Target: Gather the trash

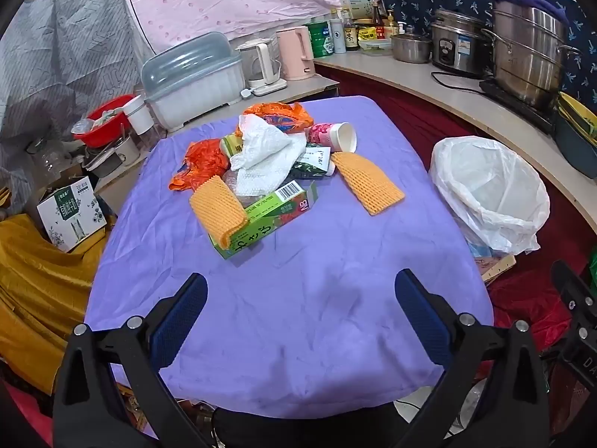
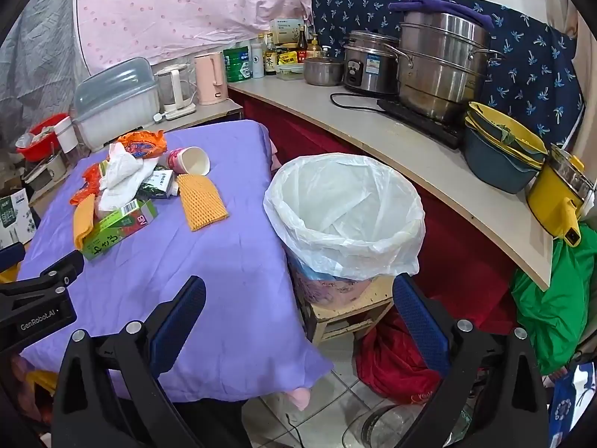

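Note:
A pile of trash lies at the far part of the purple-covered table [image 1: 298, 298]: a green carton [image 1: 272, 216], two orange foam nets [image 1: 367, 183] [image 1: 218, 211], a white tissue [image 1: 265, 153], a pink paper cup [image 1: 335, 135] on its side and orange wrappers [image 1: 278, 114]. The pile also shows in the right wrist view, with the carton [image 2: 119, 229] and a foam net [image 2: 201, 201]. A bin with a white liner [image 2: 345, 216] stands right of the table on a wooden stool [image 2: 347, 310]. My left gripper [image 1: 300, 291] is open and empty over the table's near part. My right gripper [image 2: 298, 295] is open and empty, near the bin.
A curved counter [image 2: 410, 149] on the right carries steel pots [image 2: 440, 67], a rice cooker, bowls and bottles. Kettles [image 1: 294, 52] and a covered dish rack [image 1: 194, 78] stand behind the table. A cardboard box [image 1: 71, 212] and yellow cloth lie left. Red and green bags [image 2: 552, 298] lie on the floor.

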`<act>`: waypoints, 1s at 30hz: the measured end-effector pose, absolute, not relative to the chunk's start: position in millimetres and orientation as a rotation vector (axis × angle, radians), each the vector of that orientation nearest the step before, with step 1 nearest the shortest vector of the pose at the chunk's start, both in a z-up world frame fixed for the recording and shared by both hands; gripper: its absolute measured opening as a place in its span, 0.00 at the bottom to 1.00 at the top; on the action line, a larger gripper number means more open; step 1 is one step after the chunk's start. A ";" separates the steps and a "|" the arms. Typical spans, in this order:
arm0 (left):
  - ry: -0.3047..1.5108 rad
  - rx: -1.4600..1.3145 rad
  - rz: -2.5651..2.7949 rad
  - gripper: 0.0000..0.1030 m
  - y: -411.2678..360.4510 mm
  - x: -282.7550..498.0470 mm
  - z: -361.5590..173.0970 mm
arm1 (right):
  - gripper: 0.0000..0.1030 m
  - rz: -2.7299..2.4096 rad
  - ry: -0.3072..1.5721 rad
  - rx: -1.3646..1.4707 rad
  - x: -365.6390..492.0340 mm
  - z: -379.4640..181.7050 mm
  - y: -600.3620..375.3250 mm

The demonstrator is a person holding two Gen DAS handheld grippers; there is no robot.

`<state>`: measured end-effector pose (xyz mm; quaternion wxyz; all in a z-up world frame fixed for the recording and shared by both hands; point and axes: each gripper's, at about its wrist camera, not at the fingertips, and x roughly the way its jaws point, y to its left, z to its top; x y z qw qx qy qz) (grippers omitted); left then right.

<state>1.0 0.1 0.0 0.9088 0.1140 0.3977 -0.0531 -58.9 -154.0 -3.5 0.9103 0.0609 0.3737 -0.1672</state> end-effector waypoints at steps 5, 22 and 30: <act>0.808 0.239 -0.117 0.93 -0.5 0.2 1.3 | 0.94 -0.350 0.776 0.126 -61.3 -4.2 -151.4; 0.806 0.242 -0.123 0.93 -13.0 -10.1 3.8 | 0.94 -0.353 0.767 0.124 -68.2 0.1 -160.7; 0.804 0.237 -0.121 0.93 -12.0 -11.2 5.7 | 0.94 -0.348 0.768 0.120 -66.9 0.3 -158.7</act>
